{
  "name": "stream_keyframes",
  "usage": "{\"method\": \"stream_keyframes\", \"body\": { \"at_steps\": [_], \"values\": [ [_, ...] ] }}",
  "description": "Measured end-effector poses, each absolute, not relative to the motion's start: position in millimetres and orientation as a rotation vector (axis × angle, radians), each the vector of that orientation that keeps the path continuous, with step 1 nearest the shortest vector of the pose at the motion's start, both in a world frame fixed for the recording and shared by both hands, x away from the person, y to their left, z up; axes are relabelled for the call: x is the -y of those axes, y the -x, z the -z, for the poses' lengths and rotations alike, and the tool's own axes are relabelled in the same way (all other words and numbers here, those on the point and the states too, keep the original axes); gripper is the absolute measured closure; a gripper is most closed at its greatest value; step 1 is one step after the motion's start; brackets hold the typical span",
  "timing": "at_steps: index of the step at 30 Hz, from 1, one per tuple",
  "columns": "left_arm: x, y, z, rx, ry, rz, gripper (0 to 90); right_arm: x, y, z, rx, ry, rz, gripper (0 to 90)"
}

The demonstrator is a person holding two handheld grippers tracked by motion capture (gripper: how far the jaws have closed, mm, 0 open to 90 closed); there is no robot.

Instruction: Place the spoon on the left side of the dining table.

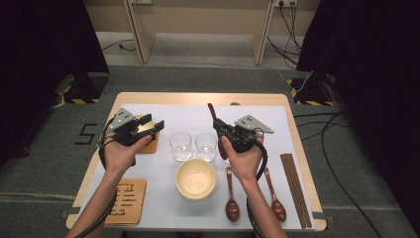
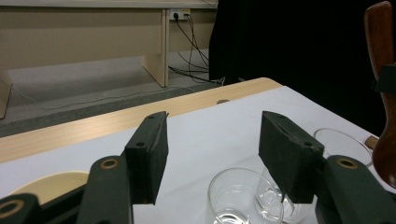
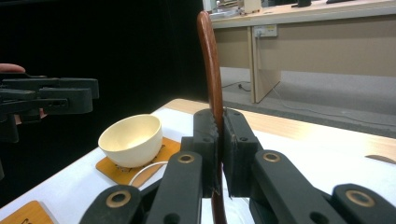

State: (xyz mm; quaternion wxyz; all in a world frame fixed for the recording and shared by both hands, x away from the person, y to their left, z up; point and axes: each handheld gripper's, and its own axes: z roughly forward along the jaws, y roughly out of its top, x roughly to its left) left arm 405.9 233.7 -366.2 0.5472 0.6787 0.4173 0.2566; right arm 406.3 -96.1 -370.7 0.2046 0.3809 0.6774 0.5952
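Right gripper [image 1: 221, 130] clamped shut on a dark reddish-brown wooden spoon [image 1: 213, 115], pads pressed against both sides of the handle, held above the white table mat [image 1: 188, 119] just right of two clear drinking glasses [image 1: 193, 146]. Long axis of that spoon running away from the person in the high view, far end leaning slightly to the left, toward the back edge of the light wooden table [image 1: 198, 97]; in the right gripper view standing nearly upright between the jaws [image 3: 211, 70], curving gently, tip up, lower part dropping out of sight below the pads. Which end is the bowl: cannot tell.

Left gripper [image 1: 156, 128] released, jaws spread wide with nothing between them, raised over the left side of the mat above an orange-brown square coaster [image 1: 149, 146], aimed across toward the glasses [image 2: 245, 198].

Cream round bowl [image 1: 195, 178] near the front, in front of the glasses. Two more dark wooden spoons [image 1: 232, 196] lying on the mat to its right, handles pointing away from the person, and brown chopsticks [image 1: 294, 186] farther right, lying much the same way.
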Motion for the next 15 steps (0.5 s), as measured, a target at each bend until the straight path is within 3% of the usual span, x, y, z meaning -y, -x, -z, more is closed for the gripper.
{"method": "stream_keyframes", "body": {
  "at_steps": [15],
  "values": [
    [-218.1, -411.1, 354.2, -0.938, -1.617, -0.589, 41.8, 85.1, -413.4, 367.4, -1.895, -1.045, -1.669, 85.2]
  ]
}}
